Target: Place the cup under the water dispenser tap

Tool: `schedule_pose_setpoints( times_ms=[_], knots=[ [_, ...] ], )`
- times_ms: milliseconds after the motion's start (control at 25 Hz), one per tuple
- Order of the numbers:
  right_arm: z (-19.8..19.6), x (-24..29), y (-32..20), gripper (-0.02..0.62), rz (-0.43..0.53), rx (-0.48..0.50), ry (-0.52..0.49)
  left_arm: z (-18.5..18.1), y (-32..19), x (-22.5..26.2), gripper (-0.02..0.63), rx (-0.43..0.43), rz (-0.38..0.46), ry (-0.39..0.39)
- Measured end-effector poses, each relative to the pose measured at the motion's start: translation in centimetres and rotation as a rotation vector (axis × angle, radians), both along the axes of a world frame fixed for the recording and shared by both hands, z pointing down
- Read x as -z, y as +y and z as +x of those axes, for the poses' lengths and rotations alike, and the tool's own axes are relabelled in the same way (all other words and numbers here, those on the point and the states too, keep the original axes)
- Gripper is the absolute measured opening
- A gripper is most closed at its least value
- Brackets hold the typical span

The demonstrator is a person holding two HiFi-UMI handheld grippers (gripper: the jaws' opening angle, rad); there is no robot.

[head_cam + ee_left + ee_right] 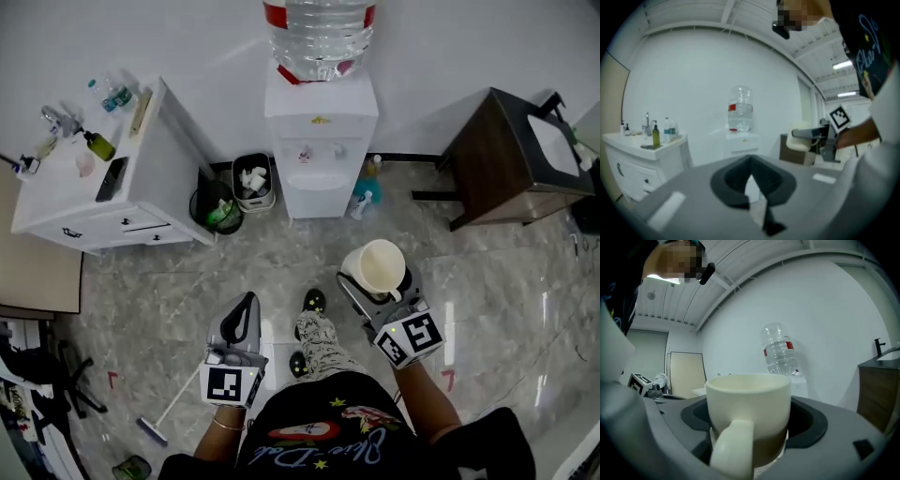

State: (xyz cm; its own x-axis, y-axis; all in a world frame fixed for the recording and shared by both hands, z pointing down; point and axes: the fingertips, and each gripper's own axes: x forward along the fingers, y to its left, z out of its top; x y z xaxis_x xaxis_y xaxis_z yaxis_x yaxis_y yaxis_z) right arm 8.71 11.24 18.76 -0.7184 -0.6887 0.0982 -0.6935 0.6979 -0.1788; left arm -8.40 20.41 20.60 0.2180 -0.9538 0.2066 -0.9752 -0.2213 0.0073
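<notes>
Your right gripper [373,281] grips the cup [375,264] upright, jaws wide around it, so the pickup is done. Your left gripper [246,305] is closed and empty. The dispenser [321,141] stands well ahead across the floor; you have yet to carry the cup over and set it under the tap.

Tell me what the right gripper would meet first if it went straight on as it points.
Probably the water dispenser. The right gripper, shut on the cup, aims at its front across the floor, with nothing between as far as both views show.
</notes>
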Motion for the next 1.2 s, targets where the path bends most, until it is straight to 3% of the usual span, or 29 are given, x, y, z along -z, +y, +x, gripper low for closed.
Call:
schedule_pose_setpoints(
  times_ms=[240, 360, 480, 560, 720, 840, 920, 1080, 1200],
  knots=[
    [-5.2, -9.8, -12.9, 0.439, -0.106, -0.026, -0.003, -2.7, -10.7, -5.2, -0.003, -0.085, -0.071, -0.031],
    [-7.8, -15.5, -19.2, 0.439, -0.099, -0.084, 0.054, -3.8, -16.0, -8.8, -0.003, -0.098, -0.082, -0.006],
    [-9.7, -20.8, -23.2, 0.439, -0.112, -0.160, 0.093, -4.4, -20.4, -11.9, -0.003, -0.133, -0.076, -0.007],
    [-10.5, -24.5, -25.1, 0.439, -0.146, -0.192, 0.098, -4.3, -22.6, -15.0, -0.003, -0.186, -0.089, -0.063],
    [-12.4, -31.0, -28.6, 0.439, -0.146, -0.196, 0.160, -4.7, -27.3, -21.0, -0.003, -0.226, -0.054, -0.110],
    [-13.4, -35.0, -31.5, 0.439, -0.120, -0.228, 0.193, -5.6, -28.4, -26.9, -0.003, -0.245, -0.151, -0.105],
    [-13.7, -36.8, -33.1, 0.439, -0.102, -0.261, 0.203, -6.8, -27.6, -29.3, -0.003, -0.218, -0.218, -0.061],
    [-14.5, -38.6, -35.0, 0.439, -0.101, -0.322, 0.172, -8.5, -25.4, -31.1, -0.003, -0.192, -0.296, -0.004],
    [-14.7, -39.6, -35.8, 0.439, -0.097, -0.358, 0.164, -9.1, -24.3, -31.7, -0.003, -0.260, -0.338, -0.045]
  ],
)
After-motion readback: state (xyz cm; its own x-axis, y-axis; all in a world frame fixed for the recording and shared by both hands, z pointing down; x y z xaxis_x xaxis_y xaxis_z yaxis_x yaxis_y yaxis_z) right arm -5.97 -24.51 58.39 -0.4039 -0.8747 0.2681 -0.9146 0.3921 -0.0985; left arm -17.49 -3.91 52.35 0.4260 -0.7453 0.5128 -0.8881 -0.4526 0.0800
